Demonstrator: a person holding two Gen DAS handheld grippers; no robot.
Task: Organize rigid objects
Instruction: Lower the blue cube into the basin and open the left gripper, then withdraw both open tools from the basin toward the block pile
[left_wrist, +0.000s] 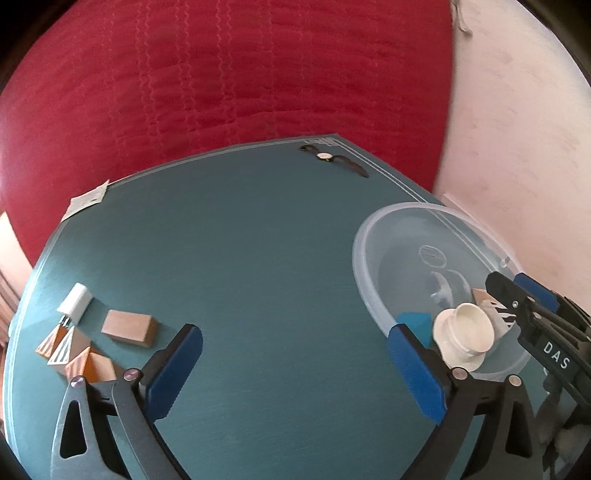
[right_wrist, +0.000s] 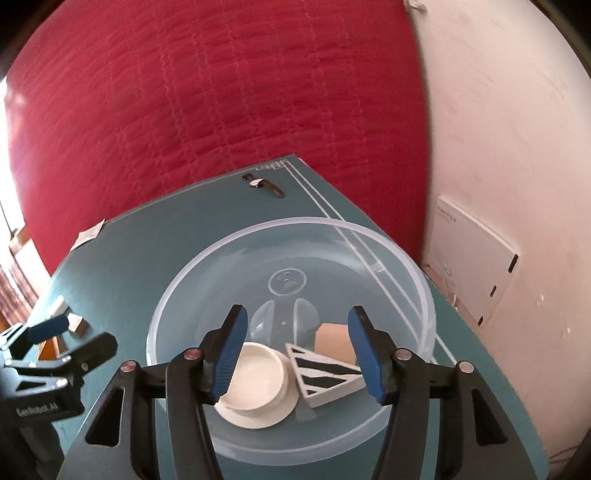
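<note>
Home room — red quilted bedspread (left_wrist: 221, 74), teal table (left_wrist: 258, 258)

Lid (right_wrist: 255, 384) and wedge (right_wrist: 325, 373) in bowl (right_wrist: 424, 288); blocks (left_wrist: 127, 326) left.

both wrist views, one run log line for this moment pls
left gripper: open, empty | right gripper: open over clear bowl | in bowl: white lid, striped wedge | on mat: wooden block

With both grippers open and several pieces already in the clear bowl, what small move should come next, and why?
Probably swing the left gripper, open and empty, toward the wooden block lying loose beside the striped triangular blocks. The clear bowl already holds the white cap and a striped wedge, and the right gripper hangs open over them.
</note>
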